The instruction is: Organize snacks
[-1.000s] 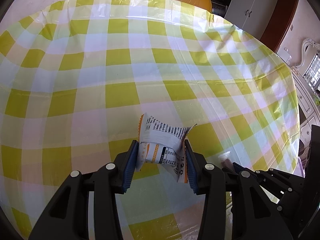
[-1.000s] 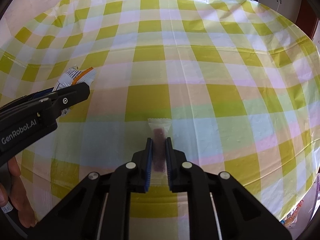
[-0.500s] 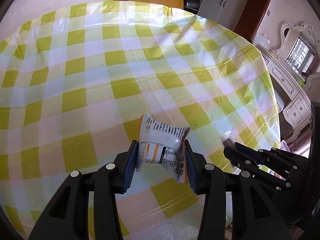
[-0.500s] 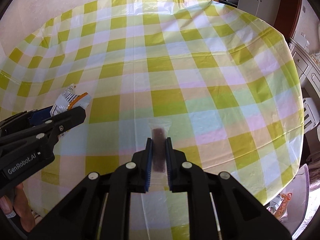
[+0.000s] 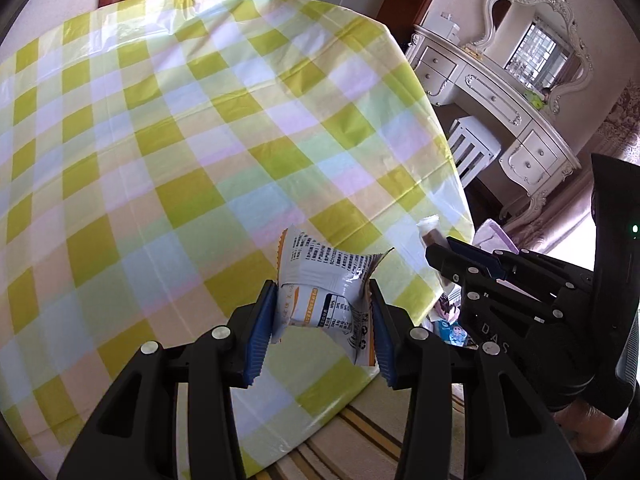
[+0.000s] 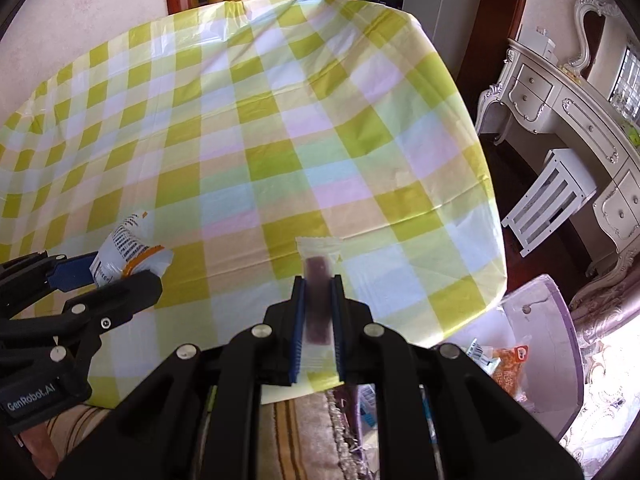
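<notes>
While the left gripper (image 5: 322,322) clamps a white-and-orange snack packet (image 5: 326,294) above the counter (image 5: 200,140) edge, the right gripper (image 6: 317,312) pinches a clear-wrapped dark bar (image 6: 317,292) beside it.

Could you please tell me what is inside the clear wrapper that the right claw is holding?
Inside the clear wrapper a dark reddish-brown bar shows. The right claw covers both its sides, and its lower end is hidden.
</notes>
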Demonstrator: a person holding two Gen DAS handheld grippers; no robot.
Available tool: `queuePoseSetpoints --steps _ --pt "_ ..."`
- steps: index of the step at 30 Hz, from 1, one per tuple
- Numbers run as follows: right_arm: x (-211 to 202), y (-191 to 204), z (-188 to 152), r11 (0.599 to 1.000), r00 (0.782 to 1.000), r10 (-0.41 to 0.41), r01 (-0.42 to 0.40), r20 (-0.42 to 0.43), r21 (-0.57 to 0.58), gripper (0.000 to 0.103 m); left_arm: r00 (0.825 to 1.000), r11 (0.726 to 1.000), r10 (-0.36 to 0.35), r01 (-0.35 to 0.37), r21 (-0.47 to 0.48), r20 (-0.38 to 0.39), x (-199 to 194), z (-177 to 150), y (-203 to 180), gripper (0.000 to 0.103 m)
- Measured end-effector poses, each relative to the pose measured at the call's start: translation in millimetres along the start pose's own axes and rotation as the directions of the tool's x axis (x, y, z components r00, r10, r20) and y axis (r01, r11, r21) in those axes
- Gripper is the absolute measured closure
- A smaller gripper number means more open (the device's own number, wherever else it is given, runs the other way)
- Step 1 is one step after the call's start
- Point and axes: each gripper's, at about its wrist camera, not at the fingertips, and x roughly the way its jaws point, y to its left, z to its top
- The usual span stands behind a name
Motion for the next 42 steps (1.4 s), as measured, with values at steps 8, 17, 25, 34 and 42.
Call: queuePoseSetpoints --steps 8,17,25,34,42 --pt "-3 -73 -33 0.990 0.992 -0.120 0.121 -0.026 0.069 0.090 0.989 0.995 -0.081 0.088 0.050 -0.121 36 -10 -67 0.060" --pt "-3 -128 -58 0.970 0.979 -0.198 0.203 -0.052 0.133 0.090 0.968 0.987 -0.111 0.133 0.086 -0.226 69 -20 -124 0.059" --pt "-7 -151 -72 0.957 0.970 -0.233 0.242 -0.074 0.162 0.079 0.954 0.987 -0.126 0.148 0.062 -0.273 79 -30 -138 0.043" --pt "-33 -166 -93 0.946 0.964 -0.255 0.265 -0.076 0.185 0.054 0.957 0.987 -0.152 0.135 -0.086 -0.246 49 -59 -135 0.013" --pt "-50 -171 -108 0.946 0.966 -0.247 0.258 -0.079 0.196 0.052 0.973 0.990 -0.094 0.068 -0.126 -0.210 23 -81 -135 0.012"
